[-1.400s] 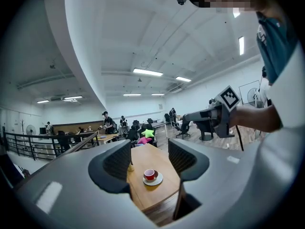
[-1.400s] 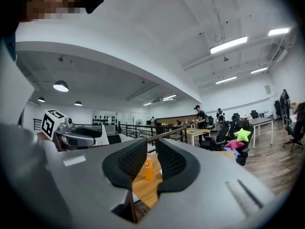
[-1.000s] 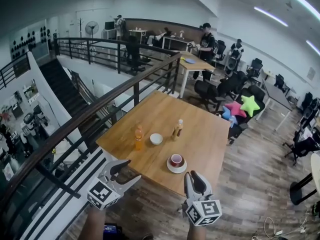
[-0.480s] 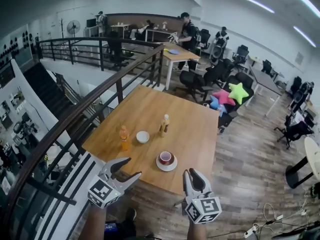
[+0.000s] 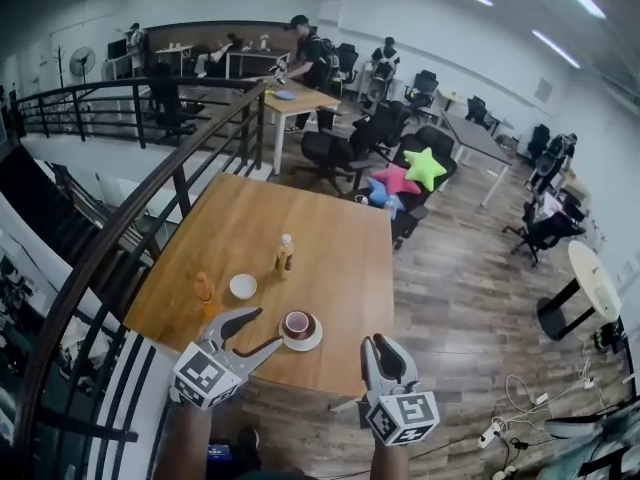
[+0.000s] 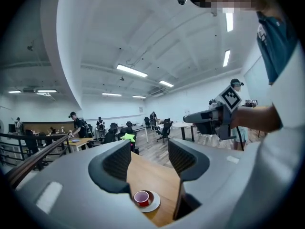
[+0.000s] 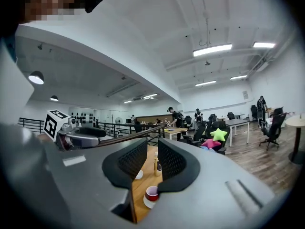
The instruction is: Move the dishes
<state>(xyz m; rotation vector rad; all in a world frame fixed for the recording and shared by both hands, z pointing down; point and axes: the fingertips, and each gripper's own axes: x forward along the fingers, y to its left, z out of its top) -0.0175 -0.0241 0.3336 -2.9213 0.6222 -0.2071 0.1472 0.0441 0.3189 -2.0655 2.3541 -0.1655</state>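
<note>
A red cup [image 5: 297, 322] stands on a white saucer [image 5: 312, 340] near the front edge of the wooden table [image 5: 340, 268]. A white bowl [image 5: 243, 286] sits to its left. My left gripper [image 5: 258, 332] hovers just left of the saucer, open and empty; in its own view the left gripper [image 6: 149, 149] frames the cup [image 6: 142, 198] low between its jaws. My right gripper [image 5: 386, 348] hangs off the table's front right corner. In its own view the right gripper [image 7: 152, 154] is open by a narrow gap, with the cup [image 7: 152, 193] below it.
An orange bottle [image 5: 204, 290] and a brown bottle [image 5: 284, 256] stand on the table by the bowl. A dark railing [image 5: 150, 208] runs along the table's left side. Office chairs [image 5: 330, 153] and coloured cushions [image 5: 410, 173] lie beyond; several people stand at the back.
The view has swung right, so the table now sits further left and nearer. My left gripper now reaches over the table edge beside the saucer. Neither gripper's jaws have changed.
</note>
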